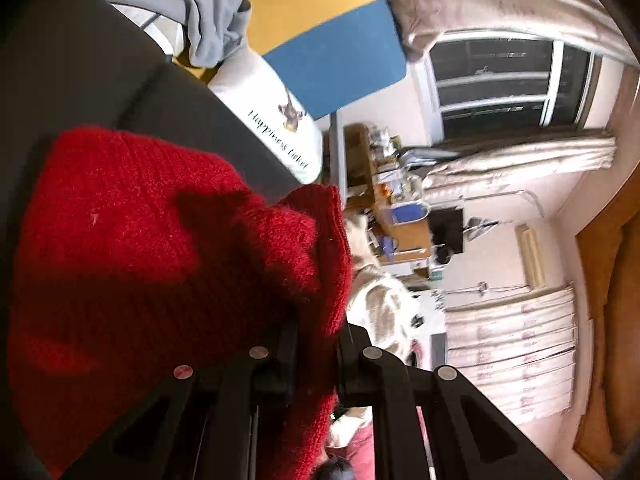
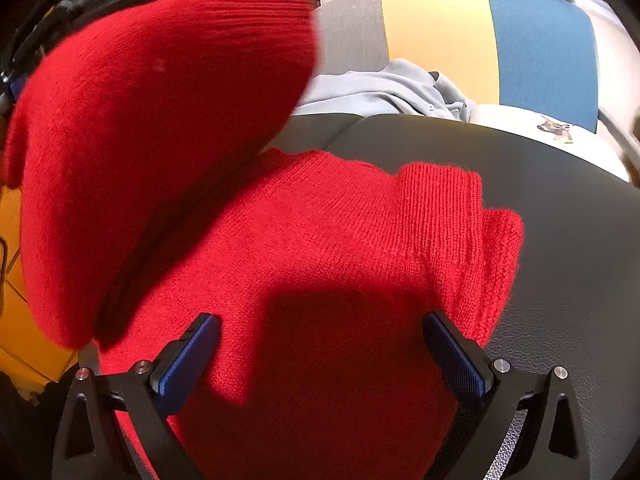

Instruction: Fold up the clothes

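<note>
Left gripper (image 1: pixel 316 344) pinching red sweater (image 2: pixel 320 248) edge, lifting flap over portion lying on black seat (image 2: pixel 560 220); right gripper (image 2: pixel 320 356) hovering wide open above it. Advice: keep flap taut, align edges before releasing

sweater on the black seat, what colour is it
Red knit sweater, clearest in the right wrist view.
</note>
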{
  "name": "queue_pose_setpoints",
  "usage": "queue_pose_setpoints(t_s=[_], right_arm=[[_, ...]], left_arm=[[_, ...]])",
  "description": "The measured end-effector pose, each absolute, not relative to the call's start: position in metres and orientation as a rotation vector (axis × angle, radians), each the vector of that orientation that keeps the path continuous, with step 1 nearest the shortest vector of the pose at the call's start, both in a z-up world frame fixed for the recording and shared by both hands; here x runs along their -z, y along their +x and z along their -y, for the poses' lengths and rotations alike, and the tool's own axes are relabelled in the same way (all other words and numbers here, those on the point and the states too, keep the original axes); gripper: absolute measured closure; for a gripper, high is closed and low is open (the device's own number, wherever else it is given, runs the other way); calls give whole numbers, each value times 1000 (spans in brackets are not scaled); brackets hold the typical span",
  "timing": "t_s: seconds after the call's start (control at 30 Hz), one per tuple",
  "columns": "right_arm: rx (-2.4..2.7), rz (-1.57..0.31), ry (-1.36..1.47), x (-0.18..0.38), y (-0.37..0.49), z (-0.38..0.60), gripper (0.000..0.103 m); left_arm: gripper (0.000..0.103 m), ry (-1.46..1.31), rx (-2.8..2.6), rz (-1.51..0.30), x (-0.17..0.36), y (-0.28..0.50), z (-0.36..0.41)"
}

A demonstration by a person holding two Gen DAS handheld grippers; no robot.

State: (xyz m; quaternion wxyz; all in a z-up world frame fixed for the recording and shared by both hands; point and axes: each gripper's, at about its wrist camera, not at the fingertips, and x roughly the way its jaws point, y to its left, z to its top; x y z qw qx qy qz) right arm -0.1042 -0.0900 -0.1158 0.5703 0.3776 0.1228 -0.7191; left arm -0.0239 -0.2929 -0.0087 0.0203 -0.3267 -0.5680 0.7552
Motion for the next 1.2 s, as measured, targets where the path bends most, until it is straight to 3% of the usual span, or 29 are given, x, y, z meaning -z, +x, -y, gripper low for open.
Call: queue_pose_setpoints(t_s=[0.33,0.73,0.97,1.1,1.2], right_arm=[[1677,-251,886,116,-107,87,0],[1689,-247,886,111,-105,83,0],[1714,-337,855,97,-88,66,0],[1728,-358,843,88,-79,51,0],[1727,-362,826,84,-66,44,0]], left_arm=[[90,-1259,-2210,1873,72,-75,267],[81,-1311,-2010,1900,57,-85,256],[81,-1190,-2047,1680,-7,-69,264],[79,-1017,-2265,1608,-30,-9,312],[79,-1097,-2606,1461,-23,44,336]])
